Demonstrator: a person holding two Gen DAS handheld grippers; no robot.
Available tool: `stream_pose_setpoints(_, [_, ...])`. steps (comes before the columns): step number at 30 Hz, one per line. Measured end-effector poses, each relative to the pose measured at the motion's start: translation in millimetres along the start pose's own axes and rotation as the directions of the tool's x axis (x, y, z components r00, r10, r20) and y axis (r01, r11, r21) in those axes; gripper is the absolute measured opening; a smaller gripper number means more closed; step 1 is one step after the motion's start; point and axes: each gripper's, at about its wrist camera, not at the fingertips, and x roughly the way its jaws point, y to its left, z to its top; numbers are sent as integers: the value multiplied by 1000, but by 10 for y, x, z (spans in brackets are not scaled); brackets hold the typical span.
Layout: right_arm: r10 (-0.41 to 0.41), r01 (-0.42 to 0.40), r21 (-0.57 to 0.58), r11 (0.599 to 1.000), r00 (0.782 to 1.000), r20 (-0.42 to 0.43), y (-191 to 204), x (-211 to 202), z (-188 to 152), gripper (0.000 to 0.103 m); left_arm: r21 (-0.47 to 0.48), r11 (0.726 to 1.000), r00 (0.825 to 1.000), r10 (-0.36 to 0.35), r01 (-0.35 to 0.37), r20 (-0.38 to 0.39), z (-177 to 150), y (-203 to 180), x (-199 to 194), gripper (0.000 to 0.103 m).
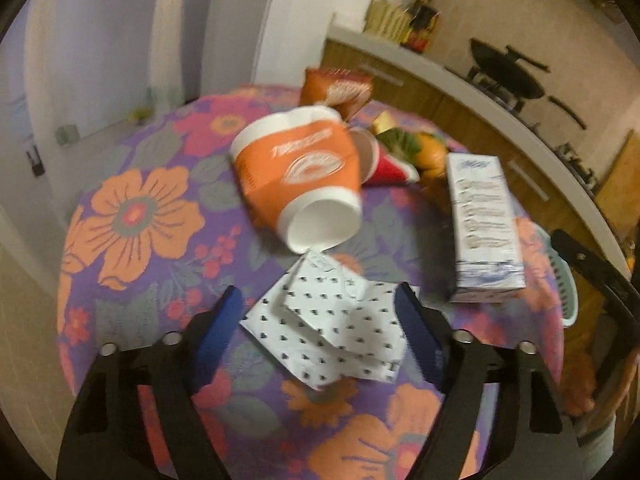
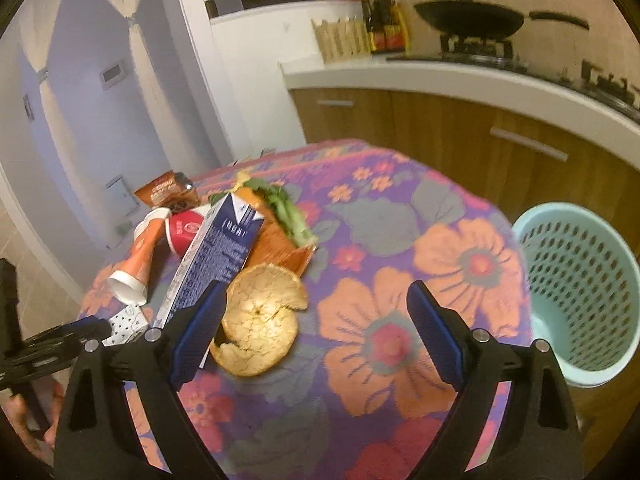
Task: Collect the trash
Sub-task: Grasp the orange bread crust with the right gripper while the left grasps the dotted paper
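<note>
My left gripper [image 1: 320, 312] is open, its blue fingers either side of a crumpled white dotted paper [image 1: 332, 332] on the floral table. Beyond it lie an orange paper cup [image 1: 300, 176] on its side, a red cup [image 1: 384, 164], a brown snack bag [image 1: 340, 90], and a white and blue carton [image 1: 480, 224]. My right gripper [image 2: 316, 328] is open and empty above the table, with an orange peel [image 2: 260, 320] by its left finger. The carton [image 2: 216, 256], orange cup [image 2: 136, 264], red cup [image 2: 186, 230] and green scraps [image 2: 288, 208] lie beyond.
A pale blue perforated basket [image 2: 580, 300] stands right of the table, below its edge; it shows in the left wrist view [image 1: 564, 280]. A wooden kitchen counter [image 2: 480, 80] with a wok [image 2: 472, 16] runs behind. The round table [image 2: 400, 240] has a floral cloth.
</note>
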Motion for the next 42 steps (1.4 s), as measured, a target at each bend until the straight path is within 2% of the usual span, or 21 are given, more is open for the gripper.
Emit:
stream_pose_setpoints(4, [18, -20, -55, 998, 999, -26, 71, 30, -83, 87, -15, 1000, 999, 11, -12, -53, 1, 22, 130, 72])
stream_pose_setpoints(8, [24, -28, -99, 995, 999, -43, 157, 5, -154, 87, 44, 997, 996, 69, -67, -57, -28, -81, 175, 74])
stream_pose_setpoints(12, [16, -31, -149, 988, 995, -99, 231, 86, -261, 87, 114, 984, 989, 140, -133, -53, -59, -208, 217, 76])
stream_pose_setpoints(18, [-4, -36, -195, 980, 979, -203, 392, 318, -280, 87, 94, 984, 984, 161, -154, -72, -10, -163, 185, 74])
stream_pose_setpoints(21, [-89, 36, -215, 976, 966, -242, 419, 500, -258, 87, 80, 986, 986, 151, -146, -72, -20, -86, 131, 73])
stream_pose_setpoints(23, [-88, 39, -194, 980, 963, -255, 399, 551, -207, 86, 77, 988, 986, 144, -137, -84, -23, -50, 133, 73])
stream_pose_setpoints(26, [-49, 11, -148, 989, 964, -260, 364, 580, -118, 75, 81, 989, 987, 135, -128, -90, -31, -32, 133, 73])
stream_pose_setpoints(28, [-18, -14, -121, 993, 964, -265, 360, 608, -79, 59, 88, 989, 987, 130, -122, -98, -12, -54, 161, 73])
stream_pose_setpoints(29, [-8, -23, -111, 994, 964, -266, 362, 626, -70, 55, 90, 989, 987, 127, -118, -100, -7, -68, 170, 73])
stream_pose_setpoints(31, [-9, -19, -107, 994, 967, -254, 367, 630, -68, 41, 105, 988, 988, 120, -110, -96, -10, -115, 174, 65])
stream_pose_setpoints(33, [6, -31, -102, 994, 971, -238, 362, 591, -70, 32, 123, 985, 987, 135, -124, -86, -24, -159, 172, 53])
stream_pose_setpoints(34, [4, -29, -105, 994, 974, -225, 361, 557, -76, 28, 129, 983, 987, 141, -130, -82, -32, -171, 172, 51])
stream_pose_setpoints(36, [-5, -19, -111, 994, 977, -213, 362, 526, -88, 23, 128, 984, 988, 133, -123, -73, -35, -178, 142, 36])
stream_pose_setpoints(37, [-4, -19, -110, 994, 979, -206, 355, 501, -95, 20, 123, 986, 991, 118, -109, -67, -36, -176, 117, 33])
stream_pose_setpoints(39, [-6, -15, -105, 994, 981, -193, 331, 463, -101, 19, 131, 987, 994, 100, -94, -44, -50, -205, 51, 13])
stream_pose_setpoints(42, [0, -16, -97, 995, 986, -167, 280, 380, -124, 18, 168, 982, 996, 84, -81, -9, -80, -305, -53, 7])
